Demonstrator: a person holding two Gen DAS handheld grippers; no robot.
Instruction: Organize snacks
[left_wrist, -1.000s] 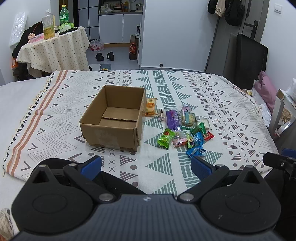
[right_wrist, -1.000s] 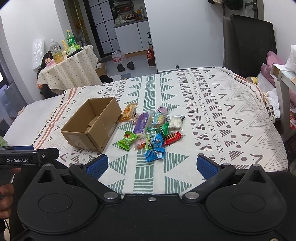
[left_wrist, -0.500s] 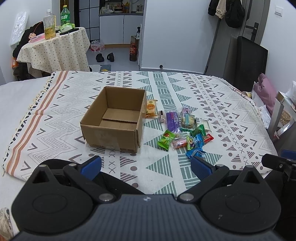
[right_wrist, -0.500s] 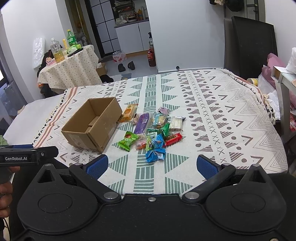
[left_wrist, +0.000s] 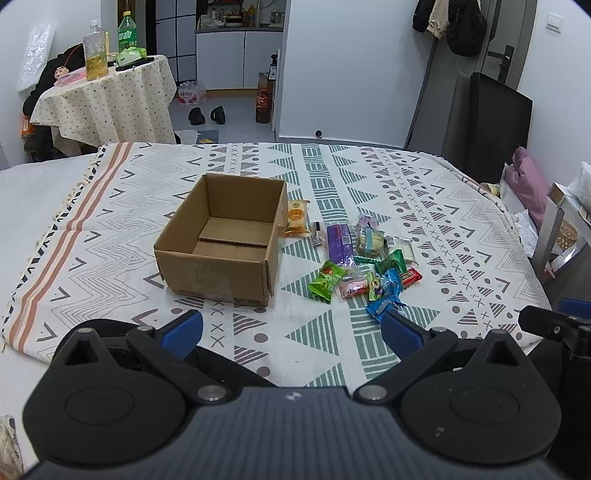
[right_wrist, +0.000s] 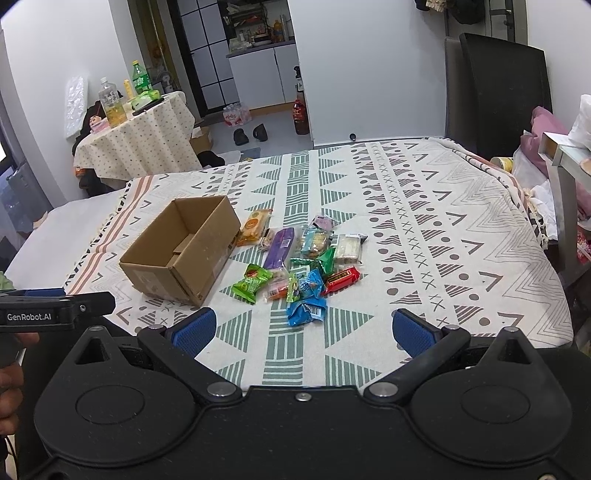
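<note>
Both views are evenly and fairly brightly lit by soft, cool indoor light, and the box (left_wrist: 221, 243) throws only a faint shadow on the cloth (left_wrist: 110, 251). Focus is sharp throughout, with no motion blur and slight sheen on the snack wrappers (right_wrist: 295, 266). Fisheye distortion bends walls and door frames at the edges, and the corners are vignetted black.

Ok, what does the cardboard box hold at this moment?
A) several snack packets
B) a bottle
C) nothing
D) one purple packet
C: the cardboard box shows only its bare bottom flaps, while the snack packets all lie on the patterned cloth to its right, and both tools hang open and empty.
</note>
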